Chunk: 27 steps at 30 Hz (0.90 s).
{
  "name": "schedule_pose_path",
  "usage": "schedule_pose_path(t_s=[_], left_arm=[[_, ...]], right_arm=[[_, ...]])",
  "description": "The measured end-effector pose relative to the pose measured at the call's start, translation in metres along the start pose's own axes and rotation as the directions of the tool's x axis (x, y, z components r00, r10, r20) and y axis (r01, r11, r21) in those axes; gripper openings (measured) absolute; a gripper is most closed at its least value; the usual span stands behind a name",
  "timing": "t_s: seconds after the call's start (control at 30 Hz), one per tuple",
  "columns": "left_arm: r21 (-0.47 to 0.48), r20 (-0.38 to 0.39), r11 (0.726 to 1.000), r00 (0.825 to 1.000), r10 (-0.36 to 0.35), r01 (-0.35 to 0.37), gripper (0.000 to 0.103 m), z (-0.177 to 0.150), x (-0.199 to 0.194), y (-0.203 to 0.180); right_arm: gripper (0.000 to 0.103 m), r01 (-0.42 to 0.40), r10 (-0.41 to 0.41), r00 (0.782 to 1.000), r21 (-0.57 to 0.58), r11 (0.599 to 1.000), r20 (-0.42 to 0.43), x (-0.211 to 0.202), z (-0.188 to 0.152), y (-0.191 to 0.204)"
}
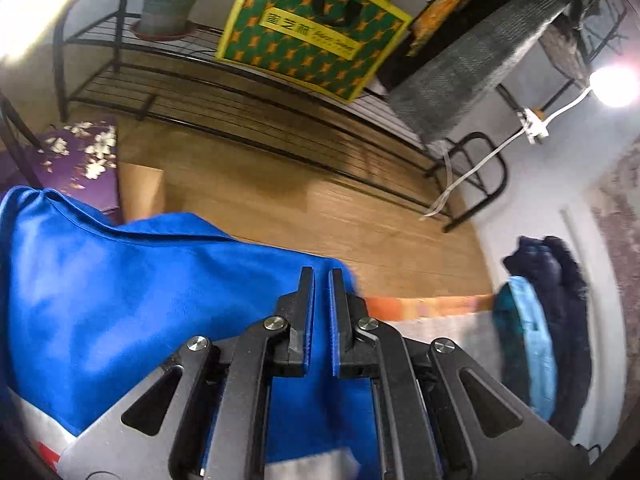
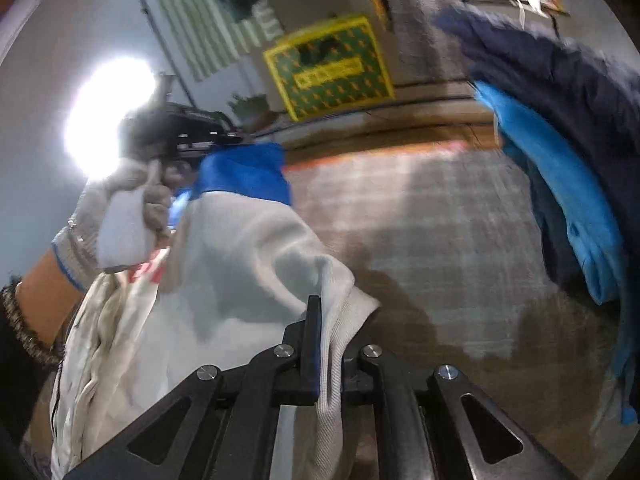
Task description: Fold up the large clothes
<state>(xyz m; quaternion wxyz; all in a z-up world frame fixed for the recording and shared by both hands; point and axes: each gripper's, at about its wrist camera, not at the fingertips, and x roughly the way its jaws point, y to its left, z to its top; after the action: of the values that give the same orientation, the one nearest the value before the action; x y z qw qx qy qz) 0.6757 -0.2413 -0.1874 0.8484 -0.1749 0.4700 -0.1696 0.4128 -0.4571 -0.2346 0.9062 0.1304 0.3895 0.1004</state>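
While we hold the blue-and-white garment (image 2: pixel 248 248) lifted between both tools, the job is to keep it taut and level before laying it down on the grey checked cloth (image 2: pixel 420 220). Our right gripper (image 2: pixel 326 320) is clamped on a white ribbed edge of the garment, the cloth pinched between its fingers. Our left gripper (image 1: pixel 322 280) has its pads drawn nearly together with blue cloth lying under and between them; it looks pinched, though the exact bite is hard to see. From the right wrist, the gloved left hand (image 2: pixel 120 216) sits at about ten o'clock, the garment hanging between the two. A pile of dark and light-blue clothes (image 2: pixel 560 160) lies at two o'clock, so we should lower clear of it. We judge that the two hands should drop together, edges matched, without letting the fabric sag or slip.
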Motion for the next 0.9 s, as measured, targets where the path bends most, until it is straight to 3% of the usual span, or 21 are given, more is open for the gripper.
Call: schedule_pose_path(t_s=[0.17, 0.2, 0.27, 0.3, 0.43, 0.5, 0.63, 0.73, 0.9], left_arm=[[-0.008, 0.039, 1.000, 0.999, 0.000, 0.000, 0.003, -0.001, -0.037, 0.017], [-0.002, 0.035, 1.000, 0.999, -0.017, 0.017, 0.003, -0.002, -0.047, 0.019], [0.024, 0.049, 0.999, 0.999, -0.024, 0.023, 0.003, -0.008, -0.078, 0.021], [0.041, 0.044, 0.998, 0.998, -0.049, 0.047, 0.003, -0.012, -0.092, 0.022], [0.135, 0.045, 0.989, 0.996, -0.072, 0.065, 0.003, -0.041, -0.162, 0.020], [0.159, 0.052, 0.984, 0.995, -0.090, 0.080, 0.006, -0.062, -0.199, 0.022], [0.205, 0.072, 0.974, 0.991, -0.115, 0.098, 0.022, -0.120, -0.272, 0.032], [0.258, 0.064, 0.963, 0.993, -0.095, 0.076, 0.023, -0.163, -0.311, 0.033], [0.257, -0.006, 0.956, 0.989, -0.145, 0.142, 0.031, -0.242, -0.359, 0.039]], right_arm=[[0.004, 0.065, -0.064, 0.998, 0.032, 0.997, -0.026, 0.007, 0.005, -0.005], [0.008, 0.063, -0.063, 0.998, 0.033, 0.997, -0.025, 0.005, 0.004, -0.005], [0.027, 0.049, -0.048, 0.998, 0.029, 0.998, -0.035, -0.003, 0.004, -0.002], [0.032, 0.045, -0.045, 0.998, 0.024, 0.999, -0.033, -0.010, 0.003, 0.002], [0.040, -0.002, 0.002, 1.000, -0.022, 1.000, -0.013, -0.054, -0.002, 0.026], [0.042, -0.005, 0.005, 1.000, -0.056, 0.998, 0.007, -0.076, -0.004, 0.038], [0.047, -0.004, 0.008, 0.999, -0.078, 0.997, 0.047, -0.121, -0.006, 0.054], [0.047, -0.021, 0.026, 0.998, -0.088, 0.996, 0.054, -0.151, -0.011, 0.068], [0.047, -0.069, 0.079, 0.992, -0.101, 0.992, 0.094, -0.226, -0.035, 0.086]])
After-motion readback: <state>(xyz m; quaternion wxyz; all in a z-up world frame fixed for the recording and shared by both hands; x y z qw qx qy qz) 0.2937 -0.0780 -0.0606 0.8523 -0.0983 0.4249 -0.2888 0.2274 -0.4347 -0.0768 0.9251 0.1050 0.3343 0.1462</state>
